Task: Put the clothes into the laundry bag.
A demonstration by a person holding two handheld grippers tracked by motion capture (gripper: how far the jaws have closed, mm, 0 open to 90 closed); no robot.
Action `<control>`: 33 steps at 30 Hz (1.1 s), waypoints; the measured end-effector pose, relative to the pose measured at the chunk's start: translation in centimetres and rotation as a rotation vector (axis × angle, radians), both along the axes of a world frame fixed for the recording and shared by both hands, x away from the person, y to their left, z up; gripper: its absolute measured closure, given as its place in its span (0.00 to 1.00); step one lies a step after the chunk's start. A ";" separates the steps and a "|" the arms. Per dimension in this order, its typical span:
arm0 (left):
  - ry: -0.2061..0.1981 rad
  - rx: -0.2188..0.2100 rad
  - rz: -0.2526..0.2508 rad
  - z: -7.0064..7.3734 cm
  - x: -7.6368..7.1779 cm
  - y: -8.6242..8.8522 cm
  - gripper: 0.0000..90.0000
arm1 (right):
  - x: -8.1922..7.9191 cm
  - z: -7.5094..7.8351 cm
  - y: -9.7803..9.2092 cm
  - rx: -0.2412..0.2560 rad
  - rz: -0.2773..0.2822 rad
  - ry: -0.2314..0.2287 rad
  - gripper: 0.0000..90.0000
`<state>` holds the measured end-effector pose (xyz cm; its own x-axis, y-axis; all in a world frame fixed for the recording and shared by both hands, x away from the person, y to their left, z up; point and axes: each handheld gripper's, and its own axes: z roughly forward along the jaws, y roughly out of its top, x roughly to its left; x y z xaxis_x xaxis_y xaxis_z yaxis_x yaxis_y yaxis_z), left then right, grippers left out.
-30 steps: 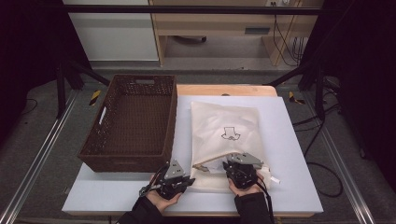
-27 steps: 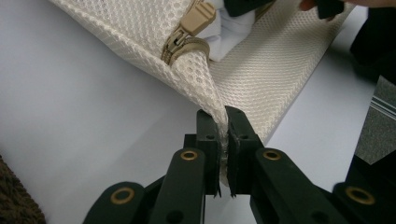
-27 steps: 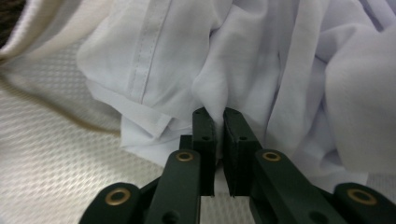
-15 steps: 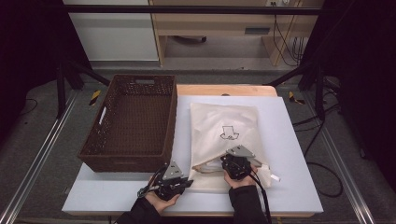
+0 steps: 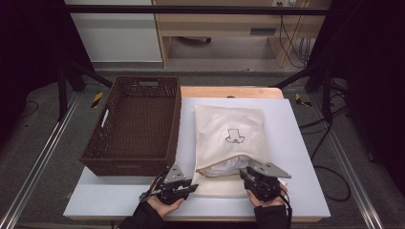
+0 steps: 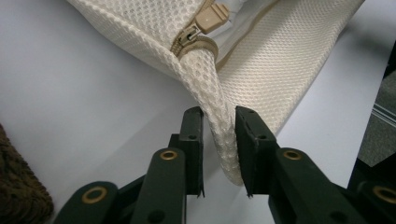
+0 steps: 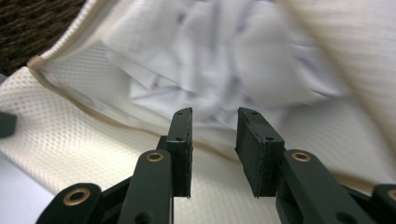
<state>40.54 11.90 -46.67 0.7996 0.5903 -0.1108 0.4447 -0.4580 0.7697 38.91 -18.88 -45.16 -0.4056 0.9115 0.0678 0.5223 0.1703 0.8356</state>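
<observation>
Mesh bag [image 5: 232, 138] lies at frame centre on the white table [image 5: 305, 157], right of the wicker basket [image 5: 136, 126]; left gripper [image 6: 218, 125] pinches its corner fold by the zipper [image 6: 194, 35], right gripper [image 7: 214, 123] gapes empty at the bag's open mouth

Left tool [image 5: 177, 185]: in my left hand [image 5: 162, 204], low at the near edge, jaws pinched on a fold of mesh.
Right tool [image 5: 260, 180]: in my right hand [image 5: 267, 200], pointing forward, jaws parted, gripping nothing.
Forearms: dark sleeves, coming in side by side.
</observation>
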 end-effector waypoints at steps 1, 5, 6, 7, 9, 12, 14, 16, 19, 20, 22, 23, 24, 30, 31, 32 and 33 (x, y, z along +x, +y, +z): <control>-0.004 -0.004 0.005 0.1 0.0 0.1 0.78 | -0.3 0.2 -0.5 0.000 -0.009 -0.004 0.75; -0.005 -0.017 0.020 0.2 0.2 0.4 0.73 | -1.2 0.9 -3.4 0.007 -0.083 -0.018 0.74; -0.004 -0.019 0.021 0.2 0.2 0.4 0.73 | -1.3 0.9 -4.0 0.012 -0.098 -0.019 0.73; -0.006 -0.017 0.022 0.2 0.2 0.4 0.72 | -1.4 1.0 -4.5 0.014 -0.115 -0.021 0.73; -0.006 -0.023 0.024 0.3 0.3 0.4 0.72 | -1.4 0.9 -5.4 -0.003 -0.153 -0.019 0.69; -0.008 -0.039 0.033 0.5 0.3 0.6 0.70 | -1.3 0.6 -6.3 -0.015 -0.184 0.019 0.60; -0.013 -0.050 0.045 0.7 0.3 0.7 0.68 | -1.1 0.0 -6.7 -0.004 -0.182 0.042 0.59; -0.014 -0.059 0.050 0.8 0.4 0.8 0.68 | -0.9 -0.6 -6.9 0.006 -0.181 0.076 0.61; -0.005 -0.063 0.048 0.7 0.5 0.7 0.70 | -0.6 -1.3 -7.0 0.024 -0.168 0.115 0.66; -0.003 -0.058 0.049 0.7 0.5 0.6 0.74 | -0.5 -1.5 -7.1 0.023 -0.166 0.126 0.70; -0.001 -0.044 0.053 0.6 0.5 0.5 0.83 | -0.4 -1.8 -7.2 0.033 -0.167 0.151 0.75; -0.001 -0.032 0.055 0.4 0.6 0.5 0.86 | -0.4 -1.8 -7.2 0.034 -0.171 0.161 0.79; 0.003 -0.027 0.062 0.3 0.6 0.5 0.89 | -0.4 -1.9 -7.3 0.032 -0.171 0.172 0.84; 0.015 0.014 0.093 -0.1 0.2 0.6 0.92 | -0.5 -2.1 -7.5 -0.016 -0.170 0.177 0.90; 0.014 0.024 0.092 -0.3 0.1 0.5 0.92 | -0.4 -2.2 -7.6 -0.033 -0.170 0.179 0.90; 0.011 0.034 0.094 -0.4 0.0 0.4 0.92 | -0.4 -2.2 -7.6 -0.033 -0.170 0.179 0.90; 0.003 0.051 0.089 -0.6 0.0 0.2 0.90 | -0.1 -2.6 -7.7 -0.045 -0.169 0.185 0.88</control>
